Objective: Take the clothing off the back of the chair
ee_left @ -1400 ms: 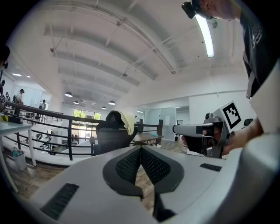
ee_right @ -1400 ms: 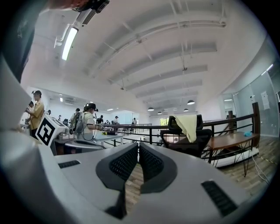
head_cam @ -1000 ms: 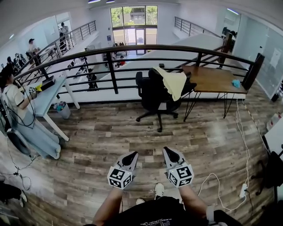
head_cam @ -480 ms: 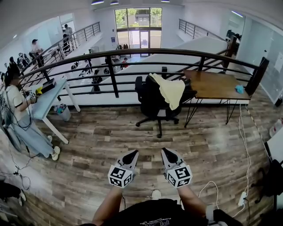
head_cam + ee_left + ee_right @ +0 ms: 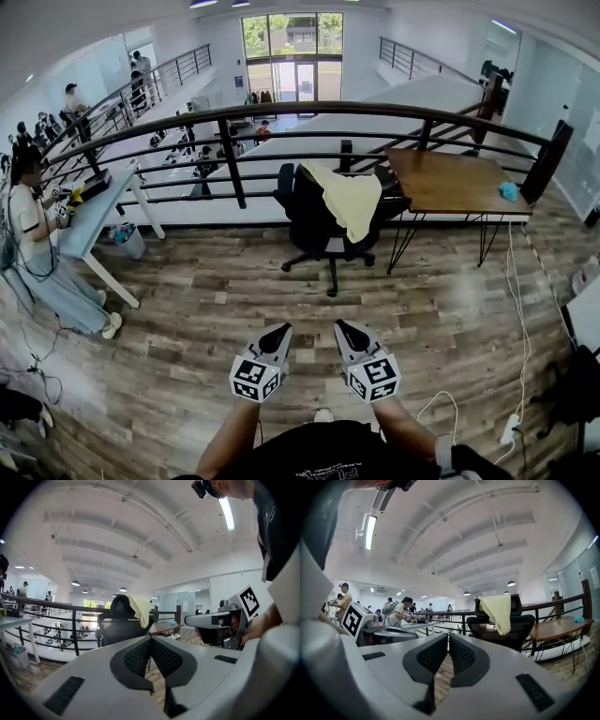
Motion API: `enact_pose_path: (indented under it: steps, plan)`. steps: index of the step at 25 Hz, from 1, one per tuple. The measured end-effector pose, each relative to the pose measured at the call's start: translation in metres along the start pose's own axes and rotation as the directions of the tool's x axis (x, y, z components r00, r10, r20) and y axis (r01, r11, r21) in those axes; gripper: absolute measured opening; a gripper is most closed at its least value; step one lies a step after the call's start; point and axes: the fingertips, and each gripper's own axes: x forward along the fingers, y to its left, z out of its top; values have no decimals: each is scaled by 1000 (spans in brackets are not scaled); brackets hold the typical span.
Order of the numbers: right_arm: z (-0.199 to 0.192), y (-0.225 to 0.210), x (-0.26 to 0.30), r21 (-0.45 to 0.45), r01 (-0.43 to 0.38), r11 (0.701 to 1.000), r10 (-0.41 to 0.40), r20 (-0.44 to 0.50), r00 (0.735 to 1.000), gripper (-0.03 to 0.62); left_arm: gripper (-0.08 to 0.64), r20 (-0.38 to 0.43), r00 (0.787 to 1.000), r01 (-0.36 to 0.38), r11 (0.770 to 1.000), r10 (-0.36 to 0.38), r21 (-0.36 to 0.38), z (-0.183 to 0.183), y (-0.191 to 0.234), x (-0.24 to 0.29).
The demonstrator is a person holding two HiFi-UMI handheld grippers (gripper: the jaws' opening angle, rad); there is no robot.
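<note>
A worn wood-plank floor (image 5: 234, 281) runs to a curved dark metal railing (image 5: 230, 155). Before it stands a black swivel office chair (image 5: 314, 211), with a soft pale-yellow garment (image 5: 349, 200) draped over its back. Well apart from it, the grey left gripper (image 5: 279, 331) and right gripper (image 5: 342, 328) have their ribbed jaws pressed together, empty.

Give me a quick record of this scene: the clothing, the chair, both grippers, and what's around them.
clothing: pale yellow garment, draped over the backrest, untouched
chair: black office chair, beside the wooden desk, before the railing
left gripper: shut, empty
right gripper: shut, empty
gap: wood floor lies between both grippers and the chair
task status: garment not yet taken
</note>
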Motion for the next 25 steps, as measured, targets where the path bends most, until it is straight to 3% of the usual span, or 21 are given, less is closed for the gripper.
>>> enact_pose_path:
  steps: [6,15,25]
  plan:
    - [13,-13,15,-108,-70,992,70,-6,998,21,14,35,999,-24,1000,24,-14,12,1,18]
    - [20,-44,35,-32,-8,999,8,9,1000,21,14,32,998,-58,998,57,23,16,15,35]
    - [33,-68,72,8,39,999,-39,43,998,21,14,37,999,-27,999,25,42,32,52,68]
